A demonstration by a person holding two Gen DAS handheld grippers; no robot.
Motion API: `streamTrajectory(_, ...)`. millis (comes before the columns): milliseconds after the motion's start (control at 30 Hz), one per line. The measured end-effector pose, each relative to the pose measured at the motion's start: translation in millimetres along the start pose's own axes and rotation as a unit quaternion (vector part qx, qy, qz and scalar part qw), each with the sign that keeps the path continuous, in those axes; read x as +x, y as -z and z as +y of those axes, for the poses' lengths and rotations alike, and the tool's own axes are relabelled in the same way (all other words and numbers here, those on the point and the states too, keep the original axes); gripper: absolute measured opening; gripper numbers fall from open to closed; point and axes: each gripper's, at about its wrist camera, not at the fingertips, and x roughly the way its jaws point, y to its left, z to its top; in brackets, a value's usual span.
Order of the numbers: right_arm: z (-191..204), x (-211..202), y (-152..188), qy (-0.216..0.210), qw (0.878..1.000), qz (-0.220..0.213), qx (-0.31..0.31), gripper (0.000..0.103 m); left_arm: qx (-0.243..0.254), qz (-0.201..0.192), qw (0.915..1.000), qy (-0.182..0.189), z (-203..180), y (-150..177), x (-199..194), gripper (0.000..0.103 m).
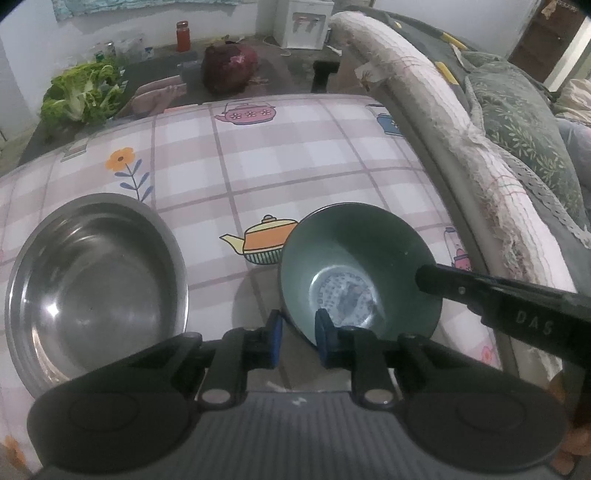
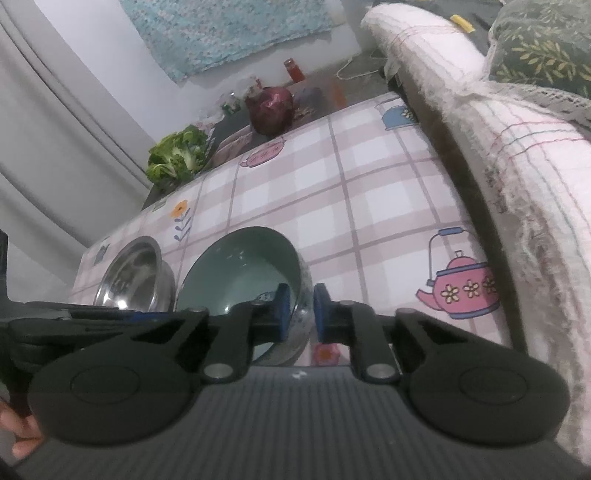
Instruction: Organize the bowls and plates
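Beyond the checked tablecloth (image 1: 295,166) — leafy greens (image 1: 83,94), a dark red bag (image 1: 229,68), an orange jar (image 1: 182,36).

Green bowl (image 1: 354,258) with a blue-white patterned bottom, shiny steel bowl (image 1: 96,280), pink checked tablecloth (image 1: 295,162) printed with teapots and flowers

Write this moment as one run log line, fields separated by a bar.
left gripper: shut on green bowl near rim | right gripper: shut on same bowl's right rim | steel bowl: beside it, untouched
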Motion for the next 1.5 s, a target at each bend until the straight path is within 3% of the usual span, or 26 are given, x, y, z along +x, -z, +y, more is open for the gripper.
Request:
streamTrajectory(333,-4.6,-7.7,5.9,-0.015,1.0,0.016,-0.005,0.011,0.003,0.005,1.0,0.007,-1.1,9.4,-5.6,0.02)
streamTrajectory(667,-9.4,7.3,3.8,-0.018,0.999,0.034,0.025,0.016,-0.011,0.024,0.9996,0.001,0.6,1.5,17.5,0.021)
streamTrajectory(1500,-8.0,24.5,6.1,-0.011,0.998,0.047,0.039,0.017,-0.029,0.009,0.9995,-0.009,0.6,4.3,20.1,0.017)
